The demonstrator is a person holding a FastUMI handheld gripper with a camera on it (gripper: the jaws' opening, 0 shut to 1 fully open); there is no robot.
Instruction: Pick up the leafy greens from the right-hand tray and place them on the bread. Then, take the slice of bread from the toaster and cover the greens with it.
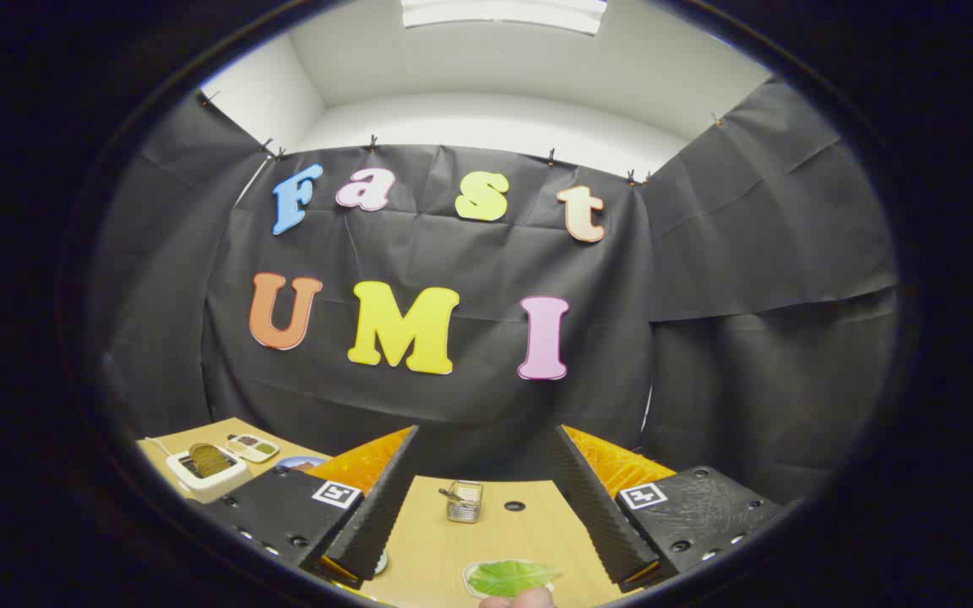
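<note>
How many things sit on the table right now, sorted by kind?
Toaster holding a bread slice: 1
Trays: 2 (one beside the toaster; one with leafy greens between the open fingers)
Small metal container: 1
Total: 4

We see flat leafy greens on a white tray at 6 o'clock; toaster holding browned bread at 9.

The hand-held two-finger claw points level along the light wooden desk; its two ridged fingers stand spread wide, gripping nothing; a person's fingertip shows between them.
</note>
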